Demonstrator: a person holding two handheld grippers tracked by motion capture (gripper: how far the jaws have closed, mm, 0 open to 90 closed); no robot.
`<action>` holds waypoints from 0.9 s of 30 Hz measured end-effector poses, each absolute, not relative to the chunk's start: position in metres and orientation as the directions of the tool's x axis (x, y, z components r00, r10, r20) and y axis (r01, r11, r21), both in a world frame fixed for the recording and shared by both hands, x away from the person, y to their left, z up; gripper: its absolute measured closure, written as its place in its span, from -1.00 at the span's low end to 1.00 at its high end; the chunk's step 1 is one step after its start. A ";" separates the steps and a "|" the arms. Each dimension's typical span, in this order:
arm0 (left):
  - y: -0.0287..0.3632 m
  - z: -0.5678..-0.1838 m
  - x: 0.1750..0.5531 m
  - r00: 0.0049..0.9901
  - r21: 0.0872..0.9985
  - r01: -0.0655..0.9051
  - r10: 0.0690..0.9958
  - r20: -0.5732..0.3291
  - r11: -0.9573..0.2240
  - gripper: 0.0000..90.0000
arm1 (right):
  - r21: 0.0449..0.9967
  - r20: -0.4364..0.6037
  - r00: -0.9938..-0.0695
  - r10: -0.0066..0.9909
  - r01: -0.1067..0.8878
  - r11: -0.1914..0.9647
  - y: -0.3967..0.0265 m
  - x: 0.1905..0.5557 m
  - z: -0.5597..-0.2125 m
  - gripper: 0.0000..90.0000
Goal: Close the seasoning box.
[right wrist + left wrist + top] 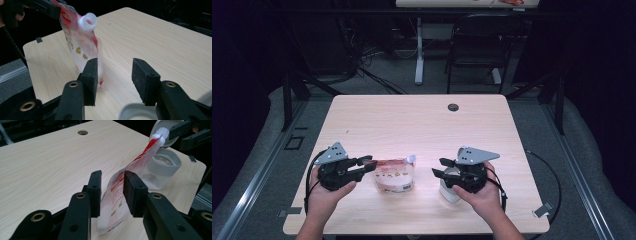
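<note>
The soft, light pouch (117, 195) stands mid-counter (412, 120) clamped in the left gripper (112, 187) by its edge (film crumples, so grip near the stiff spout (88, 22)), beside the jar (162, 167); right gripper (115, 75) jaws apart, empty.

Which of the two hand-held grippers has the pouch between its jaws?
The left hand-held gripper: the red-and-white spouted plastic pouch stands between its jaws. The right hand-held gripper has open jaws, with nothing between them.

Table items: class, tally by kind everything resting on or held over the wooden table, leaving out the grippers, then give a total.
Spouted refill pouch: 1
Clear jar: 1
Total: 2
</note>
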State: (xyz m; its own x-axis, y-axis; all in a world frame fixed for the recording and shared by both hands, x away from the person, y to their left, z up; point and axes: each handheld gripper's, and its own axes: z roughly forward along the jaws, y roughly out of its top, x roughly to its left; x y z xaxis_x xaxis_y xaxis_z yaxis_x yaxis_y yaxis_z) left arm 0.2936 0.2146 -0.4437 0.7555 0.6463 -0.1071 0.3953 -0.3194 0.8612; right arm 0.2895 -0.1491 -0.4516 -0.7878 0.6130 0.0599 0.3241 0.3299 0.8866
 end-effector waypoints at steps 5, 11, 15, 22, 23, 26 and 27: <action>0.215 -0.444 0.294 0.757 0.860 0.398 0.643 -0.113 -0.318 0.54 | 0.888 0.067 -0.799 0.597 0.321 0.329 -0.136 0.295 -0.450 0.17; 0.216 -0.444 0.294 0.757 0.861 0.401 0.642 -0.120 -0.312 0.55 | 0.886 0.066 -0.816 0.575 0.313 0.341 -0.124 0.301 -0.451 0.17; 0.216 -0.444 0.294 0.757 0.862 0.401 0.642 -0.120 -0.311 0.55 | 0.889 0.080 -0.821 0.566 0.315 0.332 -0.117 0.304 -0.452 0.16; 0.216 -0.444 0.295 0.760 0.861 0.401 0.639 -0.121 -0.313 0.56 | 0.887 0.084 -0.829 0.552 0.315 0.338 -0.105 0.309 -0.455 0.10; 0.216 -0.444 0.295 0.760 0.861 0.402 0.639 -0.122 -0.313 0.56 | 0.888 0.088 -0.829 0.552 0.317 0.333 -0.103 0.310 -0.455 0.10; 0.216 -0.444 0.295 0.759 0.862 0.402 0.639 -0.124 -0.310 0.56 | 0.889 0.090 -0.831 0.549 0.316 0.331 -0.100 0.311 -0.455 0.10; 0.216 -0.444 0.295 0.760 0.862 0.401 0.638 -0.124 -0.310 0.56 | 0.890 0.091 -0.830 0.550 0.316 0.329 -0.100 0.312 -0.455 0.10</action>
